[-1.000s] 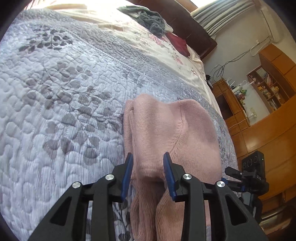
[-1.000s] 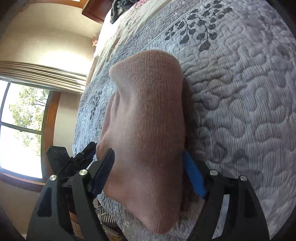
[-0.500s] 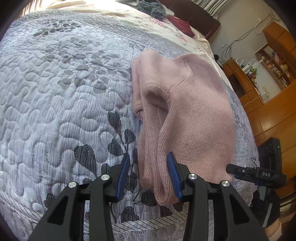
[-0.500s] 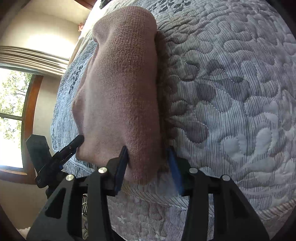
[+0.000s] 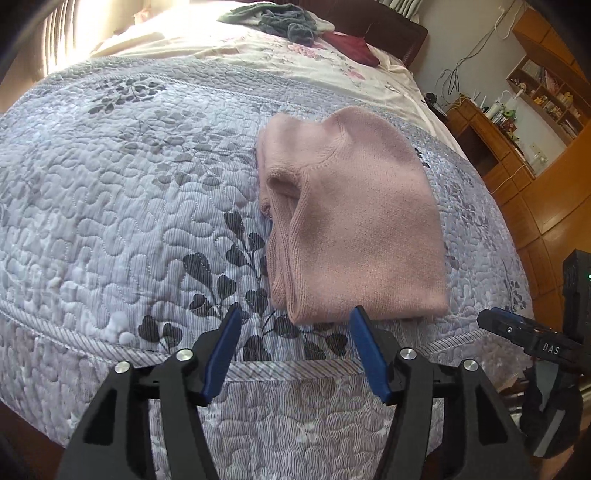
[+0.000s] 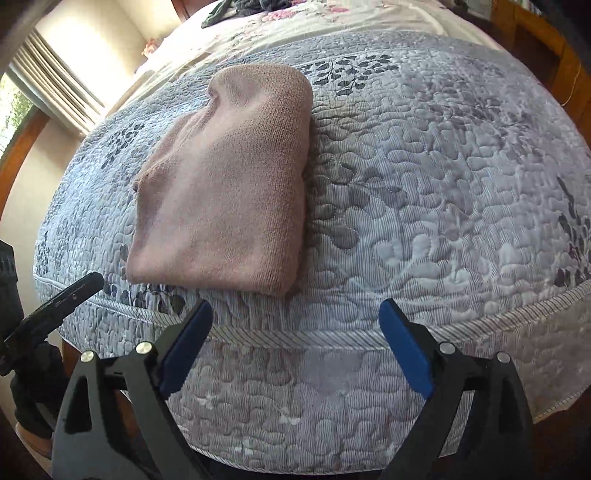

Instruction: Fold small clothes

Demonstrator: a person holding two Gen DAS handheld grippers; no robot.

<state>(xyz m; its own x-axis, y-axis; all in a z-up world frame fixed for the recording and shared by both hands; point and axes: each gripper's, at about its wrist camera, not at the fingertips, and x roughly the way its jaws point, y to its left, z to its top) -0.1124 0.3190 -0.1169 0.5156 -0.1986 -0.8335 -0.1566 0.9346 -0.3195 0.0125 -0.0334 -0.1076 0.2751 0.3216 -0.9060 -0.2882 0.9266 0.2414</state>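
While the folded pink garment (image 5: 354,229) lies on the quilt (image 5: 129,206), both claws gape empty.

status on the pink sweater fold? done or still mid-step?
Done, by the look of it: the pink sweater lies as a compact folded bundle on the grey quilt. In hand: nothing; left tool and right tool are open, clear of it. Left: possibly the clothes pile by the headboard.

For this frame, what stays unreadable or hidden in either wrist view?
- Folded pink knit garment: the layers under its top panel are covered in both views, so the garment type is unclear.
- Grey-green clothes heap at the bed's far end: too small, cut by the left view's top edge.
- Wooden shelf items: too small.
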